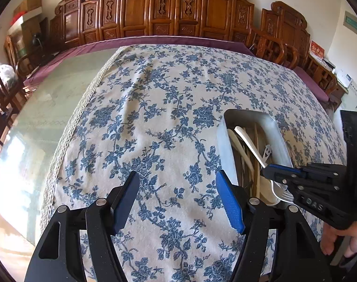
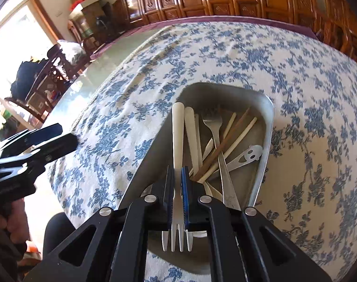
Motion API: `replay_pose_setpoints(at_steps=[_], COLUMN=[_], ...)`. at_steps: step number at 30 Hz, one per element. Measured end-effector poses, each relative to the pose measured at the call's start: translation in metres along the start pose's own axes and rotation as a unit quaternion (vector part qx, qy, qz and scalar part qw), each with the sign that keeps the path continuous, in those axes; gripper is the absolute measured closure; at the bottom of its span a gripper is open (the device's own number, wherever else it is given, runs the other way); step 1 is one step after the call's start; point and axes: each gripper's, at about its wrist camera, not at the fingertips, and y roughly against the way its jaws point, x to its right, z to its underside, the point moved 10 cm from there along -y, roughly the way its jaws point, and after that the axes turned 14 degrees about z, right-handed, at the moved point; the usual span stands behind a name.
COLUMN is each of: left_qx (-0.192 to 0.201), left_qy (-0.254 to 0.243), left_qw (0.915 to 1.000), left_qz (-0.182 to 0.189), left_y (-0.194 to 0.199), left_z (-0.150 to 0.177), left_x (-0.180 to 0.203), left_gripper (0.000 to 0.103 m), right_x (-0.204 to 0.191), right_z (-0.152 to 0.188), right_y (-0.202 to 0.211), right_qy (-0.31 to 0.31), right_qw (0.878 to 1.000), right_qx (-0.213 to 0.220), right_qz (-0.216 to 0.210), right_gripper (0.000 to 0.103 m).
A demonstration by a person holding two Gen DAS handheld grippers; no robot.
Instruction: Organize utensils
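Note:
My right gripper (image 2: 178, 183) is shut on a white-handled fork (image 2: 178, 129), held over the near end of a metal tray (image 2: 269, 127). The fork's tines point back at the camera and its handle points out over the tray. In the tray lie a metal fork (image 2: 213, 127), brown and pale chopsticks (image 2: 227, 138), a smiley-face handle (image 2: 251, 152) and white utensils. In the left wrist view, my left gripper (image 1: 178, 196) stands open over bare tablecloth with nothing between its fingers. The tray (image 1: 275, 129) is to its right, and there the right gripper (image 1: 267, 170) holds the white fork (image 1: 248, 143).
A blue floral tablecloth (image 1: 155, 108) covers most of the table, and bare glass top (image 1: 49, 108) shows on the left. Carved wooden chairs (image 1: 178, 9) line the far side. A person's hand (image 1: 338, 239) holds the right gripper. The left gripper (image 2: 65, 135) sits left of the tray.

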Motion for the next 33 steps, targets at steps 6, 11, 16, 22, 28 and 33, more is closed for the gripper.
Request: replay_pose_setpoints(at_steps=[6,11,16,22,28,33], left_qx=[0.000,0.002,0.004,0.010,0.023,0.032], left_qy=[0.001,-0.001,-0.005,-0.011,-0.025,-0.035], left_qw=[1.0000,1.0000,1.0000,0.9999,0.9994,0.9989], left_qz=[-0.003,-0.003,-0.004,-0.003,-0.003,-0.002], left_y=[0.004,0.007,0.010,0.017,0.032,0.042], left_z=[0.002,0.002,0.001,0.000,-0.001,0.003], left_x=[-0.001,0.003,0.007,0.017,0.038,0.057], left_gripper=[0.039,0.039,0.039,0.039,0.039,0.039], right_x=[0.001,-0.003,-0.009,-0.003,0.016,0.029], right_z=[-0.002,-0.003,-0.004,0.002,0.011,0.019], right_y=[-0.013,-0.019,-0.011,0.011,0.049,0.082], right_qy=[-0.010,-0.012,0.014,0.032,0.024,0.017], right_qw=[1.000,1.000,1.000,0.999,0.997,0.995], right_qx=[-0.009,-0.016,0.008,0.030,0.063,0.089], right_qz=[0.008,0.006,0.016,0.021,0.028,0.036], right_gripper=[0.095,0.095,0.092,0.092,0.092,0.092])
